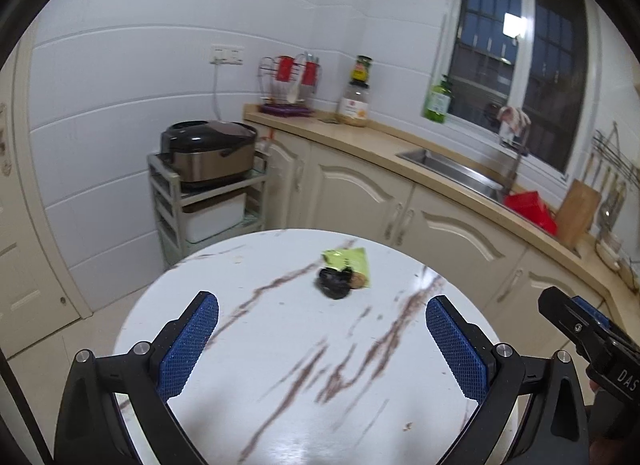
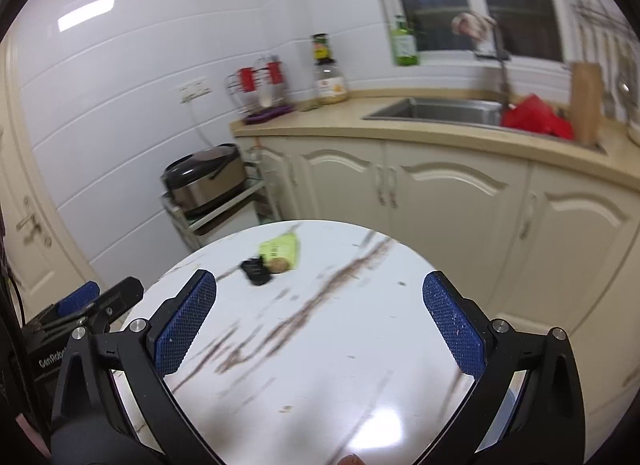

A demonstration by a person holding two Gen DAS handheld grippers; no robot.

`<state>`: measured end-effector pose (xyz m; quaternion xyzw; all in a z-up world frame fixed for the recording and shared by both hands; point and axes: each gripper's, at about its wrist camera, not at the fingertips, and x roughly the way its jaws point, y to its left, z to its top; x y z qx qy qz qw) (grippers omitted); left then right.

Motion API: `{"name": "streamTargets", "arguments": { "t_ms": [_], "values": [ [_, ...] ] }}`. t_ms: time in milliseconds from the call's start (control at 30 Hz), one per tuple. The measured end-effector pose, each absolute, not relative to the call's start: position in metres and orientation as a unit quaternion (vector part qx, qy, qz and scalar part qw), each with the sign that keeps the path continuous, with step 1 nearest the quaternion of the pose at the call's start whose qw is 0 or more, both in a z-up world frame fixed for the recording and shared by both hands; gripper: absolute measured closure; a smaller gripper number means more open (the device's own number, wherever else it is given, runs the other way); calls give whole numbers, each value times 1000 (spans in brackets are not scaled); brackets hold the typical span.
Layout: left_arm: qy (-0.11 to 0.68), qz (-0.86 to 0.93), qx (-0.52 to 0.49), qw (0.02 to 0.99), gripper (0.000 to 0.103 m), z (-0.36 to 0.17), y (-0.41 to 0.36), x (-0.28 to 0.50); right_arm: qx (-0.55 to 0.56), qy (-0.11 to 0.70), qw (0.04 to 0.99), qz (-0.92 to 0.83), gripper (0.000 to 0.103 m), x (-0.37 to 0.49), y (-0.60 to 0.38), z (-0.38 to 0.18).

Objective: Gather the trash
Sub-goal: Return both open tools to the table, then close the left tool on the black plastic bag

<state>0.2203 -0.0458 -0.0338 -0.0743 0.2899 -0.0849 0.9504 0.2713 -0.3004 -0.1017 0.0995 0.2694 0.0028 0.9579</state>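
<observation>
From the left wrist, the left gripper (image 1: 322,319) is hovering spread wide and empty over the round white marble-veined table (image 1: 280,405); the flat green snack wrapper (image 1: 350,259) and crumpled black scrap (image 1: 335,283) are lying toward twelve o'clock, the wrapper's long axis running ten-to-four. From the right wrist, the right gripper (image 2: 320,299), equally wide and empty, is facing them at eleven; a flat wrapper could slide away under pinching.

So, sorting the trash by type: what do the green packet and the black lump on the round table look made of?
Green packet: looks like thin plastic or foil film, slightly glossy, creased flat, printed; blur leaves it open. Black lump: probably crumpled thin plastic, shiny on its folds. Round table: glossy marble-look top with brown veins.
</observation>
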Motion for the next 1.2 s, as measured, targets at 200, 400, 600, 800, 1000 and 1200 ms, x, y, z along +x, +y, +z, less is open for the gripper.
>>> {"name": "streamTargets", "arguments": {
  "t_ms": [200,400,600,800,1000,1200],
  "values": [
    [277,-63,-86,955,1,-32,-23,207,69,264,962,28,0,277,-260,-97],
    [274,-55,-83,957,1,-38,-21,200,55,258,964,39,0,279,-242,-95],
    [292,-59,-76,952,1,-48,-31,229,33,273,961,30,0,294,-241,-103],
    [327,-66,-68,940,1,-64,-47,293,26,314,949,17,0,326,-258,-128],
    [377,-82,-55,921,1,-95,-76,376,33,365,930,27,0,376,-275,-165],
    [429,-91,-32,898,2,-135,-114,471,46,399,915,31,0,416,-292,-198]
  ]
}}
